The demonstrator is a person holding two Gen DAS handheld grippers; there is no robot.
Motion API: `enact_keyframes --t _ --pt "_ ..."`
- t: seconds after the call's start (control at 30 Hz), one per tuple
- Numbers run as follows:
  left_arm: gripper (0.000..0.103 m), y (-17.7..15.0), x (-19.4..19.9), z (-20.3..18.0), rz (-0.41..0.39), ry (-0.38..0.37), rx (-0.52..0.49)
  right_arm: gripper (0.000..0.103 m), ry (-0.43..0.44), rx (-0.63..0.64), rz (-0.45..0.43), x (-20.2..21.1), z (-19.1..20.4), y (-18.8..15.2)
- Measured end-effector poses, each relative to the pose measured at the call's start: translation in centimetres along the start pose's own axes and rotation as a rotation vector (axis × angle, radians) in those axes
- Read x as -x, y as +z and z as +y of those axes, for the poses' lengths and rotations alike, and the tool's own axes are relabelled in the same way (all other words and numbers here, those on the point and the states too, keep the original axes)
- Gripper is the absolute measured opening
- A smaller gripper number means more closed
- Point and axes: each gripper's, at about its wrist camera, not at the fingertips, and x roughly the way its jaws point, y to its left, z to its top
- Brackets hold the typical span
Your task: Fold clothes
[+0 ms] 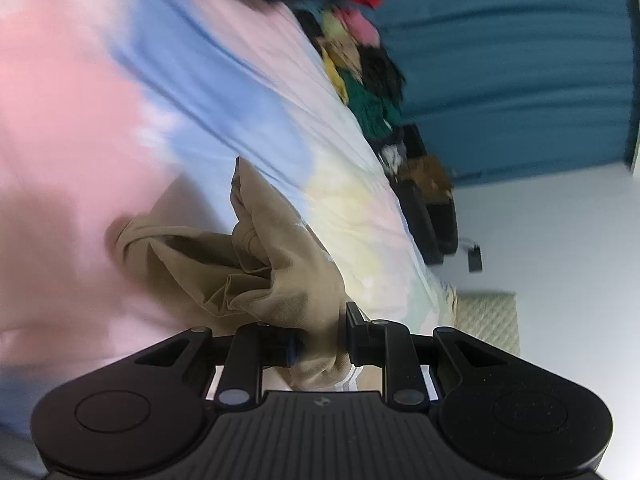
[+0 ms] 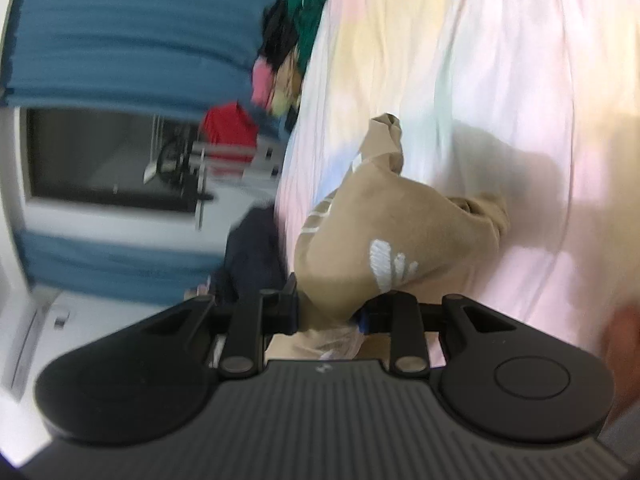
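Pastel bedsheet, teal curtains

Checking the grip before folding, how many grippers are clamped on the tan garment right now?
2. The left gripper pinches one bunched edge of the tan garment; the right gripper pinches another edge beside its white logo.

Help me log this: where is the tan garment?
The crumpled tan cotton garment is clamped in both tongs, left and right, over the pastel tie-dye bedsheet.
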Motion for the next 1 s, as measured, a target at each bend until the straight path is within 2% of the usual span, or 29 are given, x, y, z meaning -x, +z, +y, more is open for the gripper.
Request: enact_keyframes --t 0.23,0.43,0.53,0.67,0.8,0.93,1.0 --pt "0.024 4.4 -13.6 -11.3 0.059 -0.034 -0.069 0.030 -0.035 0.071 -0.192 -2.3 4.0 12.5" --pt "0.024 8.5 -23.8 -21.2 0.038 -0.143 -0.199 0.029 -0.025 0.202 -0.358 -4.9 8.3 22.5" --pt "0.024 9.4 -28.2 -23.3 0.017 -0.190 -0.286 0.029 -0.004 0.291 -0.421 -6.4 8.8 25.6" --pt "0.024 9.1 -32.7 -21.2 0.027 -0.203 -0.390 0.029 -0.018 0.385 -0.452 -8.8 5.4 26.9" --pt "0.024 6.6 -34.6 -13.2 0.090 -0.136 -0.433 0.029 -0.095 0.399 -0.390 -11.3 -1.5 25.9" --pt "0.024 4.3 -35.4 -7.0 0.173 -0.047 -0.466 0.029 -0.160 0.313 -0.309 -13.0 -7.7 23.1" --pt "0.025 3.3 -35.4 -4.8 0.178 -0.017 -0.500 0.029 -0.173 0.280 -0.295 -13.0 -9.1 21.7"
